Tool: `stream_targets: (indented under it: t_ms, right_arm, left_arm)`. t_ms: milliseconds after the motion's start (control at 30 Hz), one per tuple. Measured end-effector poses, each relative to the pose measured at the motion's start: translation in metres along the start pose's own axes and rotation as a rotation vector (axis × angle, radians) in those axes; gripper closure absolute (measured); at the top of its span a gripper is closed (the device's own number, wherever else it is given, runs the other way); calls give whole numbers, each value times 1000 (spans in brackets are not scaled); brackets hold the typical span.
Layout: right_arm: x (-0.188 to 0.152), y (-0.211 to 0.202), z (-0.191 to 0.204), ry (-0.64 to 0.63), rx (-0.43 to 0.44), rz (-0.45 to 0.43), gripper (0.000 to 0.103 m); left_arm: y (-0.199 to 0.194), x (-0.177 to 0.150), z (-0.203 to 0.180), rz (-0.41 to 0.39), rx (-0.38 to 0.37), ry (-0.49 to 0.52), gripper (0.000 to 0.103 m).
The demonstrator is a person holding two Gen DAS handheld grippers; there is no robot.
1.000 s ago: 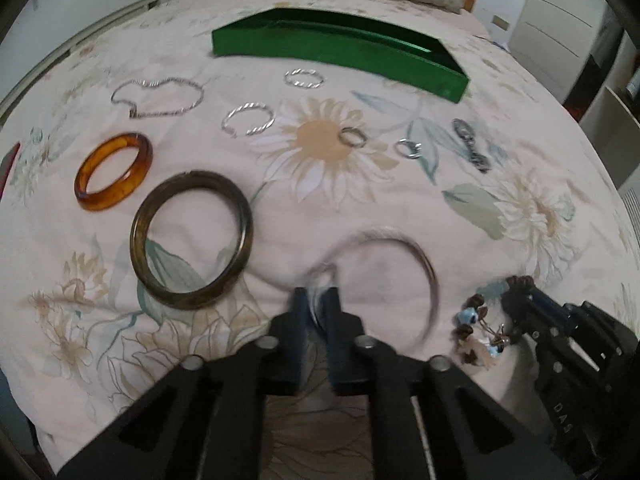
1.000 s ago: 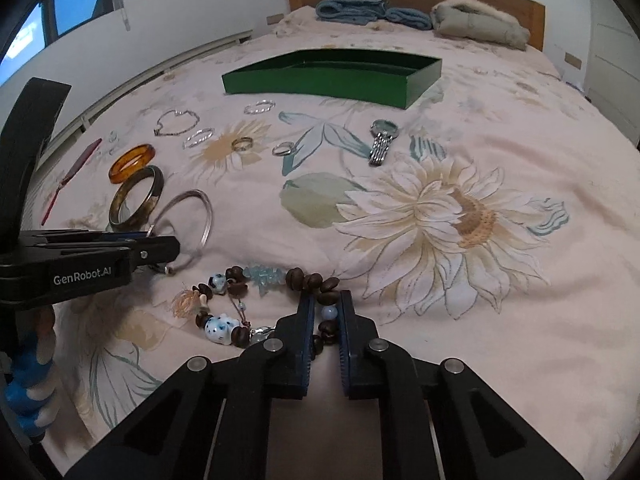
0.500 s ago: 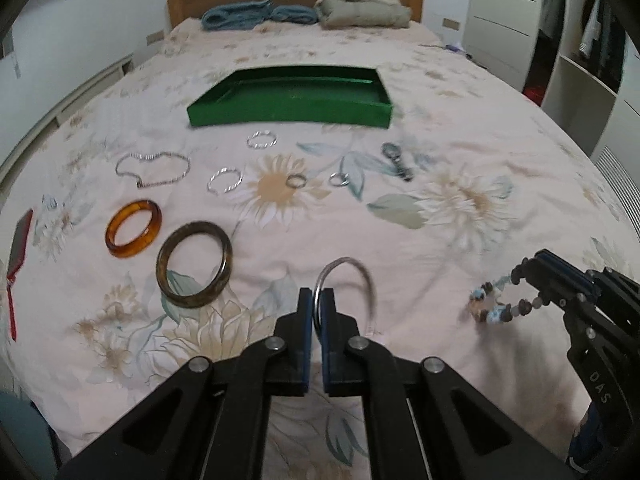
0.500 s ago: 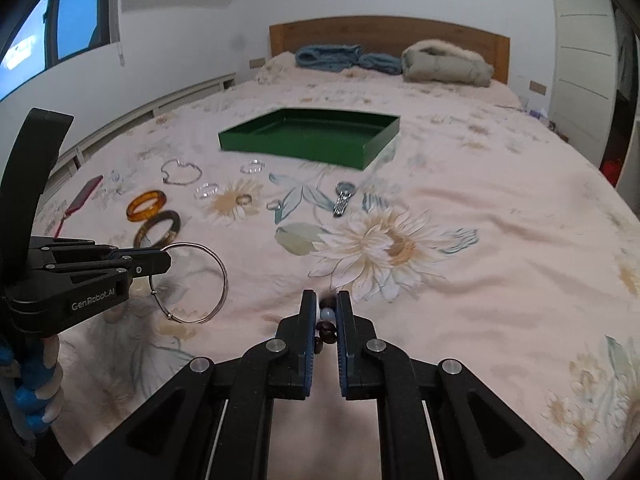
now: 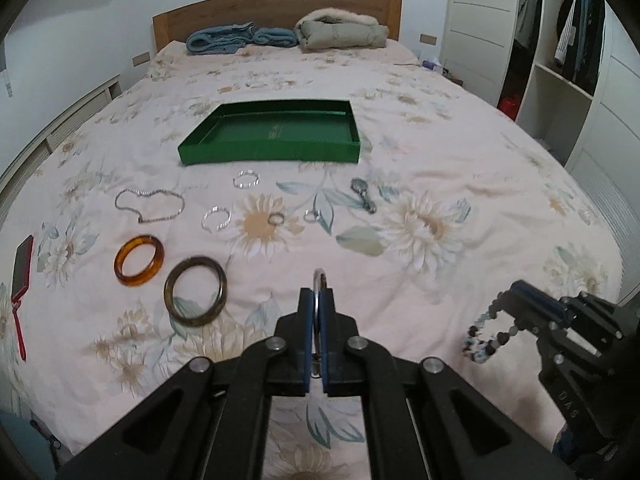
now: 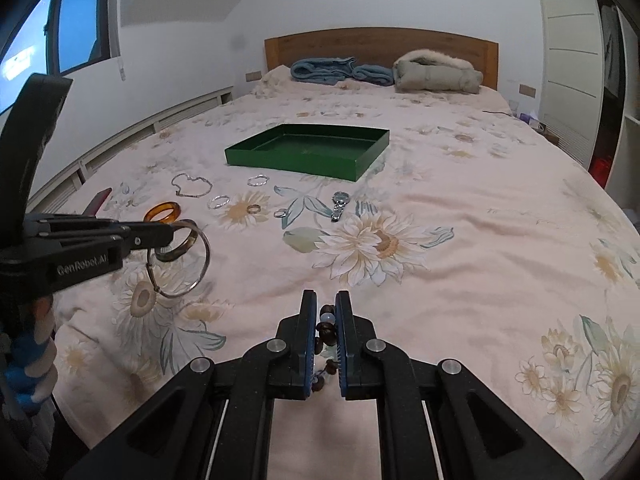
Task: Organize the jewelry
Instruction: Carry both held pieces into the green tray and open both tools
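My left gripper (image 5: 315, 294) is shut on a thin silver bangle (image 5: 320, 278), held edge-on above the bed; the bangle hangs as a full ring in the right wrist view (image 6: 182, 262). My right gripper (image 6: 326, 300) is shut on a beaded bracelet (image 6: 326, 326) of brown and pale blue beads, which dangles from it in the left wrist view (image 5: 486, 334). An empty green tray (image 5: 272, 132) lies farther up the bed. On the floral bedspread between lie an amber bangle (image 5: 139, 261), a dark olive bangle (image 5: 195, 297), a chain necklace (image 5: 150, 205), small silver rings (image 5: 246, 179) and a watch (image 5: 363, 195).
A red hand mirror (image 5: 20, 292) lies at the bed's left edge. Folded blue and beige blankets (image 5: 340, 32) sit by the wooden headboard (image 5: 276, 8). White wardrobes (image 5: 560, 60) stand to the right. The bed's near edge is just below both grippers.
Both grippers have lifted off the bedspread, the left with the silver bangle and the right with the beaded bracelet. Both views now show more of the bed and room.
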State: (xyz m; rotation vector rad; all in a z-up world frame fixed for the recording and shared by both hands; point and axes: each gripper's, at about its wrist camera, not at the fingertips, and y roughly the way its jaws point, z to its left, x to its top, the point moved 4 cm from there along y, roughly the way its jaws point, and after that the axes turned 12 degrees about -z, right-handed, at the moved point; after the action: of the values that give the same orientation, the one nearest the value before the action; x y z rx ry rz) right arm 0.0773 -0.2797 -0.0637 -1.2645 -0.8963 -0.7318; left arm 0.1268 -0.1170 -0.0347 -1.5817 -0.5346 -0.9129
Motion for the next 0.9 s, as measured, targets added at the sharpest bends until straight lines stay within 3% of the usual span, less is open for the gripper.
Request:
stream_targets:
  t_ms: [133, 333, 600, 733, 900]
  right_arm:
    - [15, 8, -1, -14, 3, 2, 94]
    - [74, 54, -5, -40, 21, -21, 94]
    - [168, 172, -1, -44, 51, -57, 94]
    - [182, 242, 4, -5, 95, -24, 94]
    - [175, 319, 6, 20, 131, 45, 94]
  left_arm:
    - [4, 27, 11, -21, -10, -11, 101]
    - [33, 92, 44, -74, 19, -19, 101]
    - [123, 179, 95, -93, 66, -44, 101]
    - [180, 201, 108, -67, 63, -64, 101]
    - [250, 216, 111, -29, 25, -82, 100]
